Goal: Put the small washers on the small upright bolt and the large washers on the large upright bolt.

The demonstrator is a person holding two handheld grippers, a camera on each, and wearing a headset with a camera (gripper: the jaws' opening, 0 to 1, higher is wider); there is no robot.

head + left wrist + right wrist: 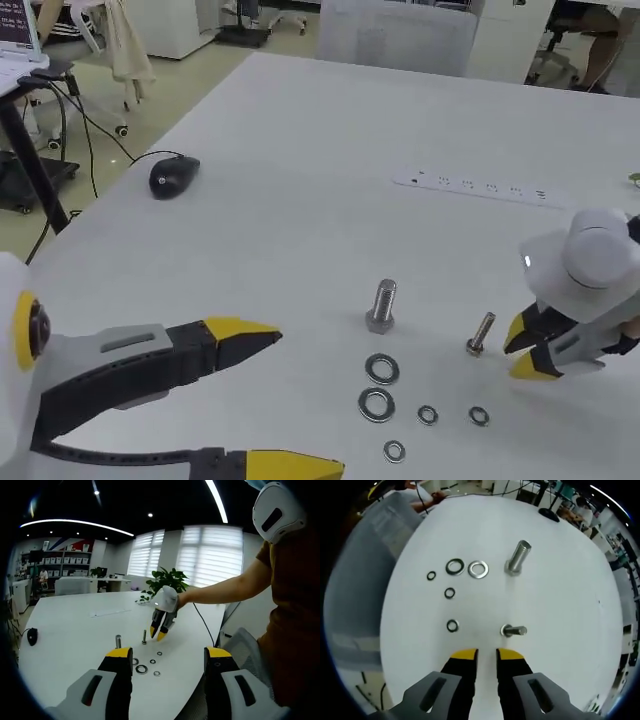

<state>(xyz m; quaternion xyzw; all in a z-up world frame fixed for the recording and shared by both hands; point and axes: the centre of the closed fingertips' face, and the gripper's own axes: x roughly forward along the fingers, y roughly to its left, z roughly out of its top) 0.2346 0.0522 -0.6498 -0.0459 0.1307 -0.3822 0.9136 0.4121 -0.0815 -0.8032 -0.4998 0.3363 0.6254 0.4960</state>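
Observation:
On the white table [300, 230] stand a large upright bolt [383, 305] and, to its right, a small upright bolt [481, 335]. Two large washers [382, 369] [376, 405] lie flat in front of the large bolt. Three small washers [427, 415] [478, 416] [394, 451] lie near them. My right gripper [528, 352] hovers just right of the small bolt [512, 630], its jaws a little apart and empty [487, 655]. My left gripper [290, 400] is at the lower left, wide open and empty [169, 655], well short of the washers [142, 669].
A black mouse [172, 176] lies at the far left of the table, and a white power strip [480, 187] lies behind the bolts. The table's left edge drops to a floor with cables and chairs. A potted plant [167, 582] stands beyond the table's far end.

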